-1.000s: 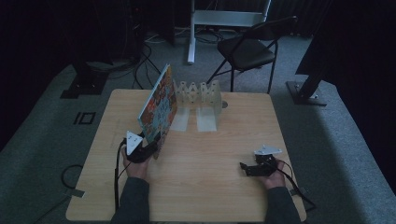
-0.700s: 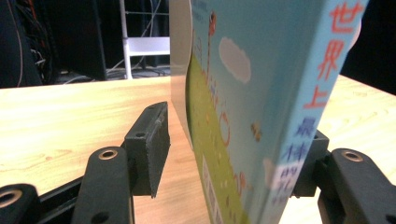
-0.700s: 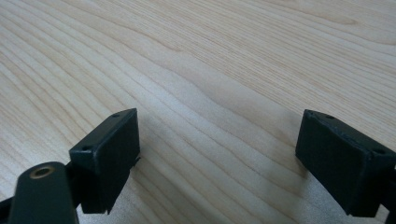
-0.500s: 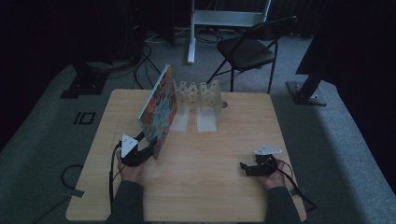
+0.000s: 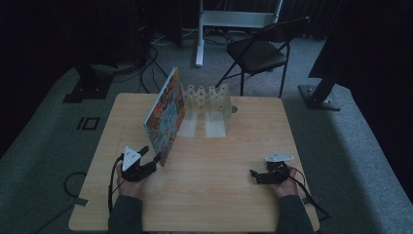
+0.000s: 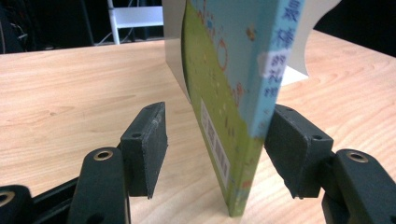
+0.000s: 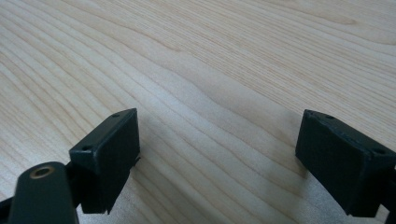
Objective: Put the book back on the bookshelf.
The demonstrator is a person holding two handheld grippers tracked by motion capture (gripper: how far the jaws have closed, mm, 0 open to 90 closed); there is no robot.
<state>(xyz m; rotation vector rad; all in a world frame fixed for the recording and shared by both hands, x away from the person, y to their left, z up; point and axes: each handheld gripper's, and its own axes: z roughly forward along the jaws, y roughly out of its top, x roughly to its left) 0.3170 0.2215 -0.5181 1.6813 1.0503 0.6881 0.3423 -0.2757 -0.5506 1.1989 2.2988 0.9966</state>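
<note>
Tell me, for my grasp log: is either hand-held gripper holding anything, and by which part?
Neither grips anything. The left hand-held gripper straddles the book's lower corner, one pad off it. The right hand-held gripper is open over the table.

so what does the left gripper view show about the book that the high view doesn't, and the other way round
Left gripper view: the left gripper is open around the book; one pad touches the spine side, the other pad stands clear of the cover. The book's bottom edge rests on the table.

High view: the white rack behind the book, and the right gripper far off.

Both: the book standing, tilted, between the left jaws.
</note>
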